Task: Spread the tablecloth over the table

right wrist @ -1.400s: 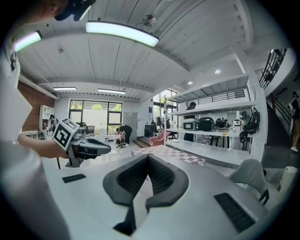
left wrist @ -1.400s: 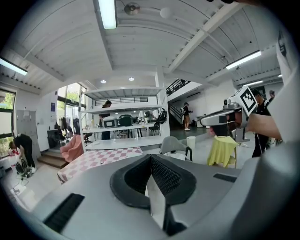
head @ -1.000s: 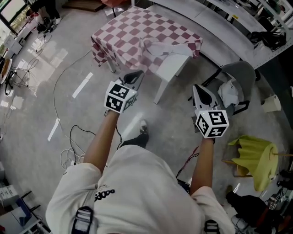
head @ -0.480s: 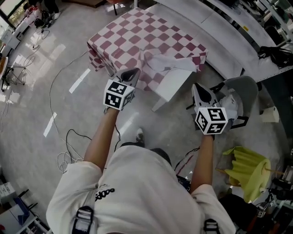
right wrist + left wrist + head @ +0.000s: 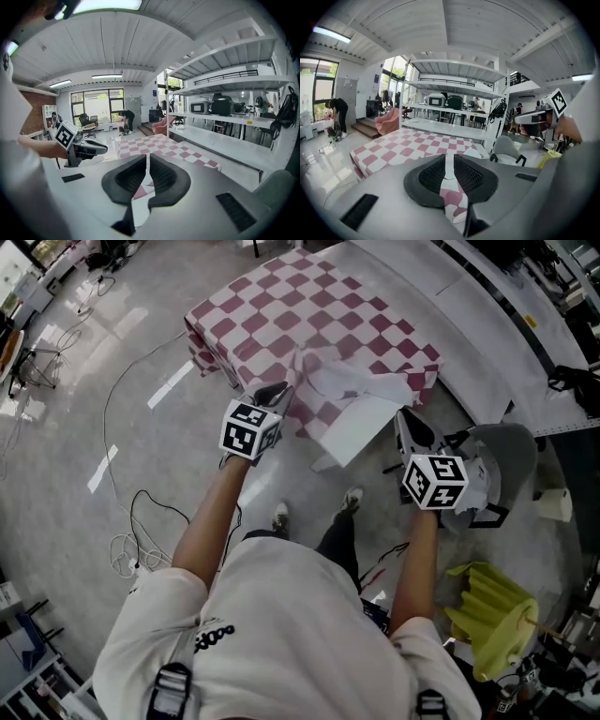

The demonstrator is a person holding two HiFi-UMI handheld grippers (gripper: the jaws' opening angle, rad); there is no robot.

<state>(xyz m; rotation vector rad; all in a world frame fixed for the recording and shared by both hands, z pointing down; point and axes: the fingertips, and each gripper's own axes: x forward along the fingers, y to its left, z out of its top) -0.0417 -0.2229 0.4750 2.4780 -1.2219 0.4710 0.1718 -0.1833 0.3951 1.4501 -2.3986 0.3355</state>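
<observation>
Jaws all but closed on left hand-held gripper (image 5: 274, 390): thin slit only, just beginning to part, nothing clasped between. Same on right hand-held gripper (image 5: 409, 420): narrow gap, starting to open, empty. Both held out side by side, well apart, pointing toward far side. Just beyond left tip, near edge of tablecloth (image 5: 309, 315), red-and-white checked; cannot tell whether touching. Draped over counter (image 5: 361, 427), hanging down on left side, but bunched and folded back at near right corner, white underside (image 5: 349, 379) turned up. Bare white counter corner exposed there, between the two tips. Right of right hand-held gripper, grey chair (image 5: 506, 451). Farther off, along far right, long white shelving (image 5: 487, 324). Near right on floor, yellow folded thing (image 5: 492, 610). Left, on grey floor (image 5: 84, 409), loose cables (image 5: 131, 540).
</observation>
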